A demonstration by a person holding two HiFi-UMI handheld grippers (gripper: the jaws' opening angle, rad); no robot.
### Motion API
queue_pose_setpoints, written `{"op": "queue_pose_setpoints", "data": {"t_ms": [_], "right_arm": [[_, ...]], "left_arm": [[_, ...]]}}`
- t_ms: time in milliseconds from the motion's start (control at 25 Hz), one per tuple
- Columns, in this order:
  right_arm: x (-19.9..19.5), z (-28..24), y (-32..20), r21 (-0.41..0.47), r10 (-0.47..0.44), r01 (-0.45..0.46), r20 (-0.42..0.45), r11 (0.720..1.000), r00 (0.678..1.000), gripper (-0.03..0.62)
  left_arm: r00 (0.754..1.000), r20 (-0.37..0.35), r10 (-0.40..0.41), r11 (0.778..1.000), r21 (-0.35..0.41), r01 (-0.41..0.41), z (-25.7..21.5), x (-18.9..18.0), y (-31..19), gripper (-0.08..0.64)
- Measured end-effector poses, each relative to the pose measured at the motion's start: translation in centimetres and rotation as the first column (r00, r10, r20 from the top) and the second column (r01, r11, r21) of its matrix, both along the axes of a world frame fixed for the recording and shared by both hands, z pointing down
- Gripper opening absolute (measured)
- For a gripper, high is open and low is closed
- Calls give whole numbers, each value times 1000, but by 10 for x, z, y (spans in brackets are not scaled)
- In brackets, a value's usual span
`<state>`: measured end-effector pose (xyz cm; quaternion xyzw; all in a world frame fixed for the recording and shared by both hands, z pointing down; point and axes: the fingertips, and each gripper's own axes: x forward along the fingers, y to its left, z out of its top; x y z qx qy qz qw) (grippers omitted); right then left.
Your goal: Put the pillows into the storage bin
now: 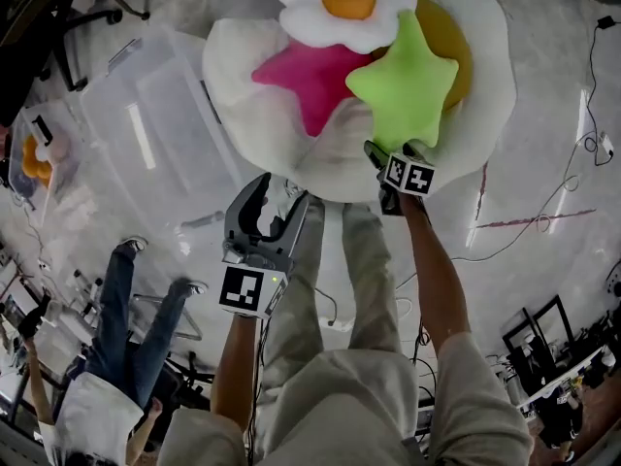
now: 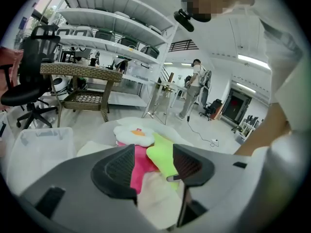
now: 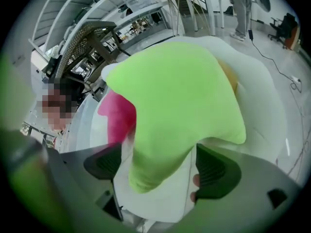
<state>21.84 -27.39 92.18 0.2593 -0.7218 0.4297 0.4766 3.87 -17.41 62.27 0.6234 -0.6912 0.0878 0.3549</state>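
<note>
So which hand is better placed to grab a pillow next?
Probably right: the right hand-held gripper has a tip of the green star between its open jaws. The left hand-held gripper hangs open by the big white pillow.

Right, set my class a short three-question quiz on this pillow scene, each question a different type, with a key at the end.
1. True or false: the pink star pillow already lies inside the storage bin.
2. Which pillow has one of its points between the jaws of the right gripper? A) pink star pillow B) green star pillow C) no pillow at all
3. Fill in the gap: the left gripper has its jaws ___ and grips nothing.

Key: 1 false, it lies on the big white pillow beside the bin; 2 B; 3 open.
</note>
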Motion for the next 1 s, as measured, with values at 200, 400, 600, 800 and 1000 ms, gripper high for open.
{"op": "queue_pose_setpoints", "data": {"t_ms": [200, 400, 600, 800, 1000], "right_arm": [[-3, 32, -13, -64, 126, -130, -58, 990, 990, 460], [-6, 40, -10, -99, 112, -120, -87, 988, 990, 412], [-3, 27, -14, -111, 111, -121, -97, 986, 989, 296], [0, -4, -22, -86, 113, -117, -53, 989, 992, 258], [4, -56, -30, -90, 143, -137, 61, 986, 988, 244]], "left_arm": [[1000, 5, -20, 1000, -14, 20, 9, -7, 16, 227], [999, 13, -37, 999, -22, 37, 13, -13, 31, 227], [999, 17, -46, 999, -14, 46, 6, -14, 35, 227], [998, 19, -58, 998, 8, 58, -10, -12, 32, 227], [997, 19, -71, 997, 34, 70, -28, -11, 25, 227]]}}
